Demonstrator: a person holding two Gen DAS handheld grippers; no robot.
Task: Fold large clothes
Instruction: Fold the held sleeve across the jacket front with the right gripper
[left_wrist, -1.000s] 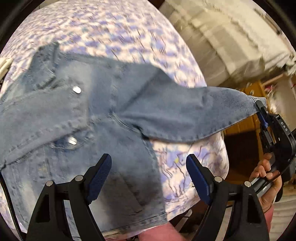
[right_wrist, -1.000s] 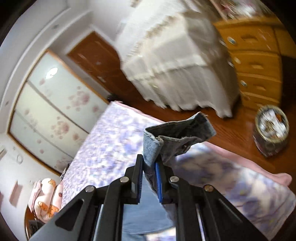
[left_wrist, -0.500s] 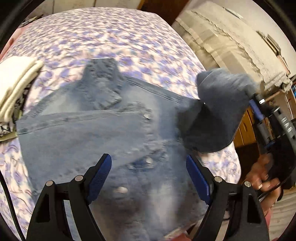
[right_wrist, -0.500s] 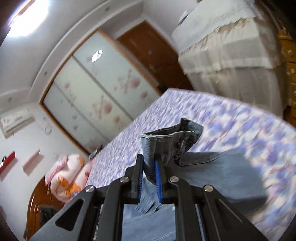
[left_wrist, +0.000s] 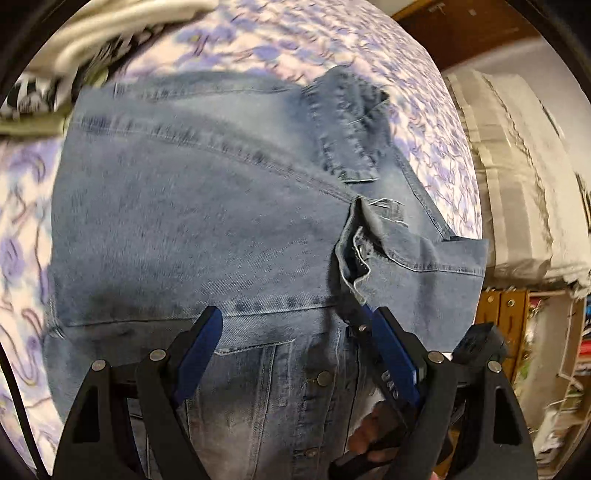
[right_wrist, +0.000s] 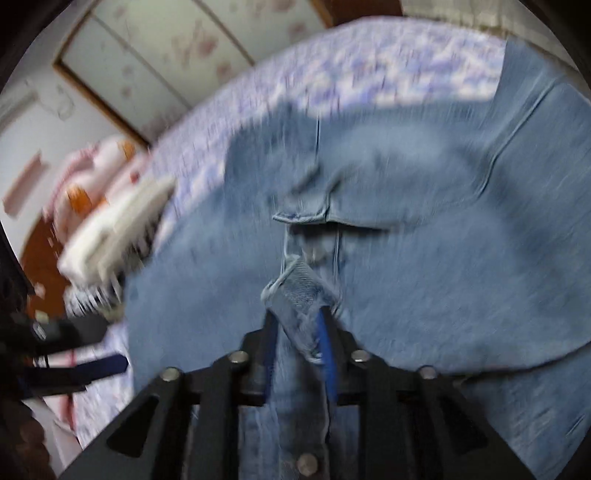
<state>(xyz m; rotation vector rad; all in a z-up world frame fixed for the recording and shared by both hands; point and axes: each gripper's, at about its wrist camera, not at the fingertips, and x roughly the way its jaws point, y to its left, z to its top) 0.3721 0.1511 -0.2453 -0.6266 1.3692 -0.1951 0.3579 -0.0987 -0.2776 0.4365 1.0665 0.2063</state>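
A faded blue denim jacket lies spread on the purple-flowered bed. Both sleeves are folded in across its body. My left gripper is open and empty, hovering just above the jacket's button placket. My right gripper is shut on the frayed sleeve cuff and holds it over the middle of the jacket. In the left wrist view the right gripper sits beside my right finger, with the cuff in its jaws.
A stack of folded white and patterned clothes lies at the far side of the bed, also in the right wrist view. A cloth-covered piece of furniture and wooden shelves stand beyond the bed's right edge.
My right gripper has carried the sleeve cuff from out beyond the bed edge in over the jacket, folding the sleeve across the body. My left gripper has moved forward over the jacket.
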